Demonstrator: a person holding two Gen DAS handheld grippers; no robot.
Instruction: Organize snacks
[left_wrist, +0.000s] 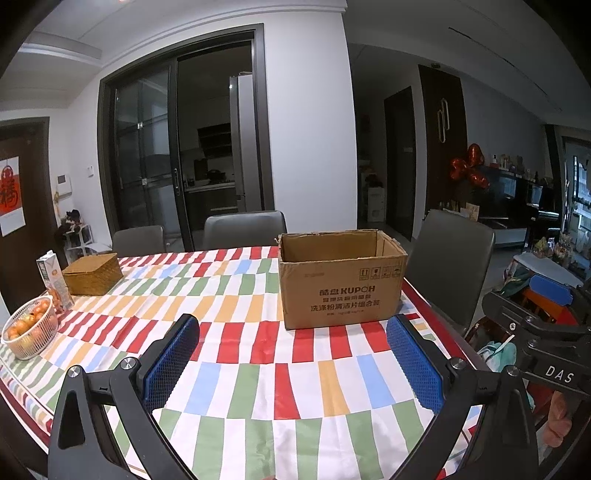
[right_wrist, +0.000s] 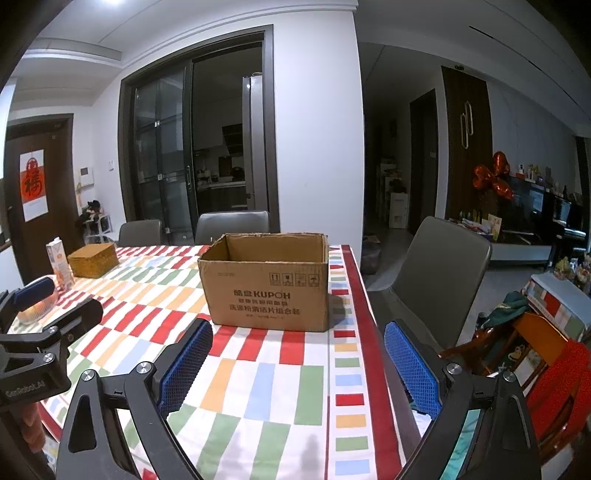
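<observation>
The left hand-held gripper (left_wrist: 291, 354) hangs above the near part of the desk (left_wrist: 258, 376) with its blue-padded fingers (left_wrist: 173, 362) spread wide and nothing between them. The right hand-held gripper (right_wrist: 297, 363) is likewise released, its blue pads (right_wrist: 184, 369) far apart and empty, held over the desk's right edge beside the left one, whose black body shows at the left rim of the right wrist view. Ahead of both stands an open cardboard box (left_wrist: 340, 280), upright on the striped, many-coloured tablecloth (left_wrist: 236, 295) near the desk's right side, its flaps out of the way; what shows of its inside is bare. Well to the left, near the far edge, sits a woven basket (left_wrist: 92, 273), with a tall drink carton (left_wrist: 53, 280) just beside it and a white mesh bowl of orange fruit (left_wrist: 29, 332) nearer the front. No snacks can be made out on the desk. Grey chairs (left_wrist: 243, 229) stand around it.
</observation>
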